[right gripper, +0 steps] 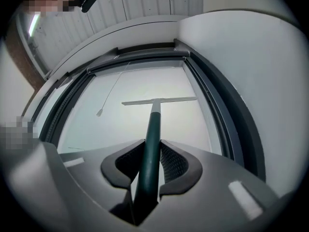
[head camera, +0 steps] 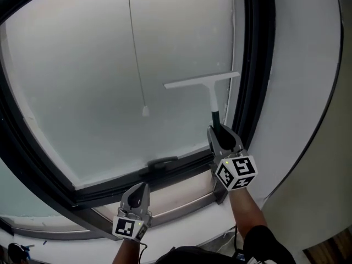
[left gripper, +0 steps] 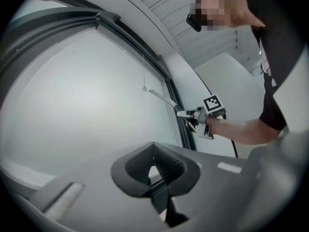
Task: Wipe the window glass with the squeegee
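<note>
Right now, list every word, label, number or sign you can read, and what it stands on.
None readable in any view. The only print is the black square markers on the cubes of the left gripper and right gripper: patterns, not text. The squeegee and window glass carry no lettering.

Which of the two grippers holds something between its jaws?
The right gripper: its jaws grip the dark green handle of the squeegee. The left gripper has its jaws shut on nothing.
</note>
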`<state>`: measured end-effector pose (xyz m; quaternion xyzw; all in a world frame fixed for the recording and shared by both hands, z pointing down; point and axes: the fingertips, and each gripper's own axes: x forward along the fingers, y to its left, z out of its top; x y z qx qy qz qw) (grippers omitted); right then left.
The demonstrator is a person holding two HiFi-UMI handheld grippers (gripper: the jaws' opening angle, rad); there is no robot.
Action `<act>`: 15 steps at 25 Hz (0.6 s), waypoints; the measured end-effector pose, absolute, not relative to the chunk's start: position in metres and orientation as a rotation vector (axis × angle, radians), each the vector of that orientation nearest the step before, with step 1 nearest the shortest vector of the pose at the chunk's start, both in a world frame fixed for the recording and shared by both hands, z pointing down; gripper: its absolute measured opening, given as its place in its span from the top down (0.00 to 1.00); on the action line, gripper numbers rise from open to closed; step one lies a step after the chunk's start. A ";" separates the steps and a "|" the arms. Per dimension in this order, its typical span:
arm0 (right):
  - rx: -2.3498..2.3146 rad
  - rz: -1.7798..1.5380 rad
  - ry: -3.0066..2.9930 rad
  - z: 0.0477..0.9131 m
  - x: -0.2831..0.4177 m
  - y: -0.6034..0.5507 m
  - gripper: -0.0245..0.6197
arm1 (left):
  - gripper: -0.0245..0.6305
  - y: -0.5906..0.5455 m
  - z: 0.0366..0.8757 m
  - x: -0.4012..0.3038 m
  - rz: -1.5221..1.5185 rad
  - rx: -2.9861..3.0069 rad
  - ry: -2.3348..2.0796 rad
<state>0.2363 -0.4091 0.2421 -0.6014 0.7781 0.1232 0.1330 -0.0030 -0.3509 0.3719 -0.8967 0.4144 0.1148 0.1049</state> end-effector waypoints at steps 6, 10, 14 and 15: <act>-1.635 0.413 2.229 0.179 0.244 -0.436 0.81 | 0.96 -0.368 0.352 0.023 0.403 -2.633 1.170; -1.583 0.448 2.232 0.149 0.246 -0.445 0.81 | 0.96 -0.373 0.345 0.034 0.395 -2.616 1.163; -1.603 0.460 2.207 0.132 0.248 -0.456 0.81 | 0.97 -0.386 0.338 0.045 0.378 -2.606 1.168; -1.609 0.447 2.192 0.131 0.250 -0.459 0.81 | 0.97 -0.387 0.333 0.051 0.377 -2.601 1.152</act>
